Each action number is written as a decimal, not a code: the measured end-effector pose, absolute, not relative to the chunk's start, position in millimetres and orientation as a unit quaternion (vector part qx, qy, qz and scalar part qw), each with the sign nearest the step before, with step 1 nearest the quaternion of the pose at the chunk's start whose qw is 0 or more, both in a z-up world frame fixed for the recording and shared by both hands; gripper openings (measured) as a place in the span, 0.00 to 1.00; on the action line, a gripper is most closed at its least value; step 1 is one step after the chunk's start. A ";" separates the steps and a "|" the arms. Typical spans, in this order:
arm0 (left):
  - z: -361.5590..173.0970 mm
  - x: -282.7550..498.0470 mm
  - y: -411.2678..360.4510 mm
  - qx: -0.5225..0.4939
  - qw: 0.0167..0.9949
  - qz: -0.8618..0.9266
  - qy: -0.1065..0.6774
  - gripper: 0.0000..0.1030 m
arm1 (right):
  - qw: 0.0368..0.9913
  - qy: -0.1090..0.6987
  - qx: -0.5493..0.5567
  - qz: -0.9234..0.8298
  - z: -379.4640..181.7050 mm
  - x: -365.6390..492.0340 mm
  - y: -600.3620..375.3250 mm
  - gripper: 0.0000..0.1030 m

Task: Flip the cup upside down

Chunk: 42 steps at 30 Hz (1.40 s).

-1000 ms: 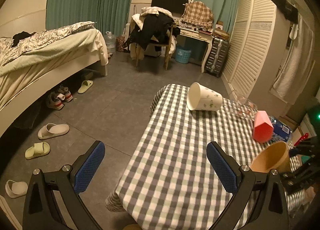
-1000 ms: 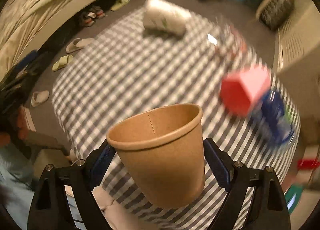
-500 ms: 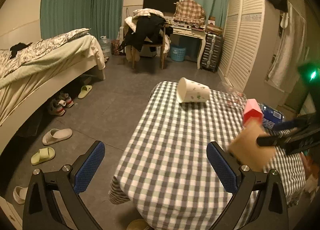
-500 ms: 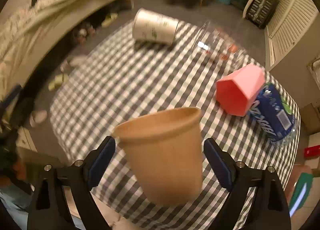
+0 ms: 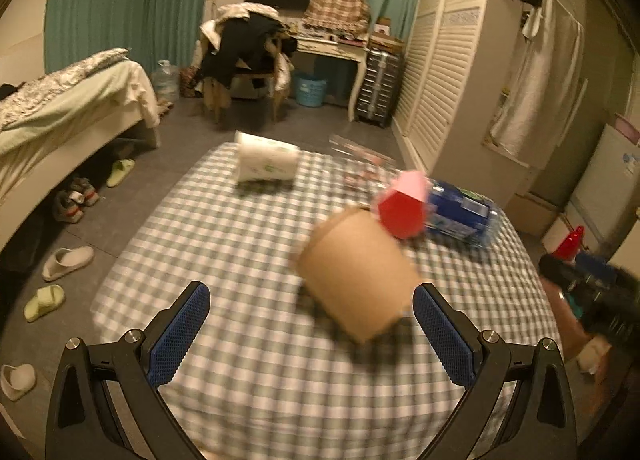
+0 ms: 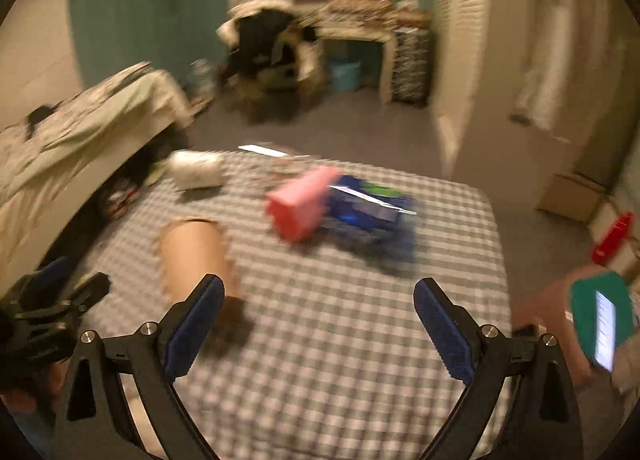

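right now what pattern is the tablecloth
Grey-and-white gingham check on the tablecloth; clearest in the left wrist view.

The plain brown paper cup (image 5: pixel 356 278) (image 6: pixel 196 256) is blurry. It is tipped over at a slant above the checked cloth of the bench (image 5: pixel 248 236), with nothing holding it. Its wide rim points up and away toward the far side.

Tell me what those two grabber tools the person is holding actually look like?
Both look alike. The left gripper and right gripper each have two black, angular plastic arms with triangular cut-outs and small silver bolts at the joints. The fingers carry flat, bright blue pads with a fine dimpled texture. No cables or markings show.
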<state>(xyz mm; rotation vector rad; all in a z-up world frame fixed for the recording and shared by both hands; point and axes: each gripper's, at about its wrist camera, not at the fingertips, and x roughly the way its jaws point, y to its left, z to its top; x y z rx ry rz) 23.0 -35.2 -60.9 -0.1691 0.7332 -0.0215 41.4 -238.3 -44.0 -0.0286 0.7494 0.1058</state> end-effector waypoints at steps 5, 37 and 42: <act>-77.4 39.3 -78.0 -0.102 0.926 0.002 0.365 1.00 | 0.935 0.353 0.021 0.009 -72.1 28.7 -272.1 0.93; -75.3 61.8 -67.0 0.000 0.945 0.012 0.326 0.86 | 0.911 0.405 0.068 0.038 -137.0 47.3 -295.1 0.93; -77.7 59.5 -64.9 0.013 0.943 0.002 0.332 0.85 | 0.910 0.406 0.066 0.046 -137.0 43.7 -286.4 0.93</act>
